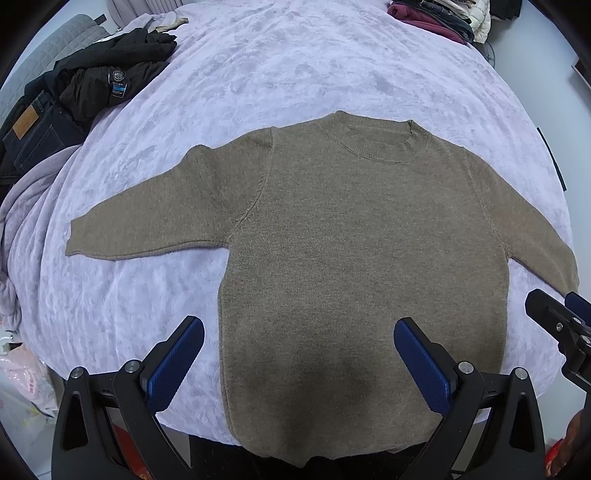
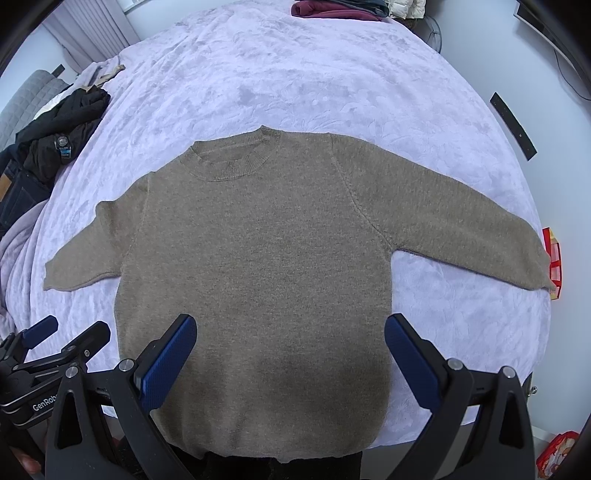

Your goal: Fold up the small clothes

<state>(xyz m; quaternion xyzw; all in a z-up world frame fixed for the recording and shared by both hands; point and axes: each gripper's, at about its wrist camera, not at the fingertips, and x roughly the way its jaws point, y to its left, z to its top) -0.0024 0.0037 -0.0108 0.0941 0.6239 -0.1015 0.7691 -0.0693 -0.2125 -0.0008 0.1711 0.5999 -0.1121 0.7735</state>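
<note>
A small olive-brown knit sweater [image 1: 351, 258] lies flat, front up, on a lavender bed cover [image 1: 277, 66], collar away from me, both sleeves spread out to the sides. It also shows in the right wrist view [image 2: 258, 266]. My left gripper [image 1: 299, 343] is open and empty, held above the sweater's hem, near its left side. My right gripper [image 2: 290, 341] is open and empty above the hem, near its right side. The right gripper shows at the right edge of the left wrist view [image 1: 557, 317]. The left gripper shows at the lower left of the right wrist view [image 2: 55, 339].
A pile of black clothing and jeans [image 1: 74, 96] lies at the bed's left edge, with a rumpled lavender blanket [image 1: 22, 221] below it. Folded dark red and other clothes [image 1: 436, 18] sit at the far right corner. The bed's near edge lies under the hem.
</note>
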